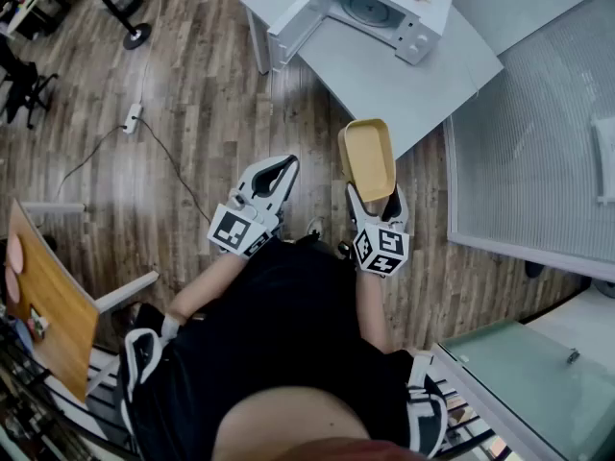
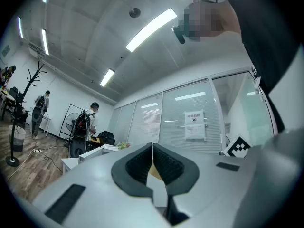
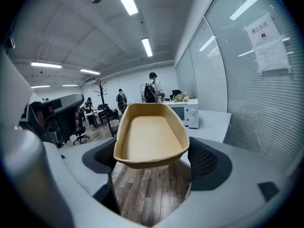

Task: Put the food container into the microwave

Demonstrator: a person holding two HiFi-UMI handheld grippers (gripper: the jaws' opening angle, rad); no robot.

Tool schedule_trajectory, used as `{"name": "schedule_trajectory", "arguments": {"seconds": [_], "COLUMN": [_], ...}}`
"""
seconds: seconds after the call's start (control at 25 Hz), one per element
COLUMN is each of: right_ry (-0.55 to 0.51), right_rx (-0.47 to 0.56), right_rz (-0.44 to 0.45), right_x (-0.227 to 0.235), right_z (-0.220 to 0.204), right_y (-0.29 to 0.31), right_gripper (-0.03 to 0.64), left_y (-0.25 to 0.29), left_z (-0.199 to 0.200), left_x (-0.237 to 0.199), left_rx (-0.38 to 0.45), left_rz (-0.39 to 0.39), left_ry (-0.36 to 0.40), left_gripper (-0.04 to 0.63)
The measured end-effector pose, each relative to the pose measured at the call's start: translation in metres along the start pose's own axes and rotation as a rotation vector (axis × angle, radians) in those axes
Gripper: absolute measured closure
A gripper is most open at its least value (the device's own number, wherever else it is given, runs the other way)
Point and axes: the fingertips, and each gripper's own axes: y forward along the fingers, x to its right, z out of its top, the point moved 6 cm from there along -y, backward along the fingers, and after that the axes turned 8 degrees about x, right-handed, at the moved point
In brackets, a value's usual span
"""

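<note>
Right gripper [image 1: 375,196] grasps food container [image 1: 368,157]; left gripper [image 1: 285,168] clenched, empty — microwave [image 1: 415,29] prob. open.

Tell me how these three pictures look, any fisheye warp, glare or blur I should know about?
Head view: evenly lit, with a wide-angle bend toward the edges; the microwave and food container are sharp. Left gripper view: strong fisheye with dark corners, and the ceiling light strip is blown out bright. Right gripper view: same fisheye, the glass wall bows, and the food container is close and clear.
</note>
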Motion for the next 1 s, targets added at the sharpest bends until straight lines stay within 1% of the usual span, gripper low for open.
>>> {"name": "schedule_trajectory", "arguments": {"seconds": [0.44,0.68,0.84,1.0], "right_ry": [0.002,0.034,0.045,0.039], "right_rx": [0.005,0.003,-0.007,-0.015], "right_rz": [0.000,-0.007,-0.017,-0.033], "right_x": [-0.008,-0.018,-0.030,-0.036], "right_z": [0.004,0.006,0.004,0.003], "right_y": [0.011,0.020,0.027,0.041], "right_gripper": [0.149,0.149,0.149,0.147], "left_y": [-0.002,-0.006,-0.014,-0.014], "left_z": [-0.004,0.000,0.002,0.003], "left_x": [-0.014,-0.029,-0.045,-0.063], "left_rx": [0.002,0.001,-0.005,0.002], "left_rz": [0.003,0.003,-0.001,-0.008], "left_ry": [-0.009,-0.016,-0.039,-0.078], "left_gripper": [0.571,0.571,0.571,0.571]}}
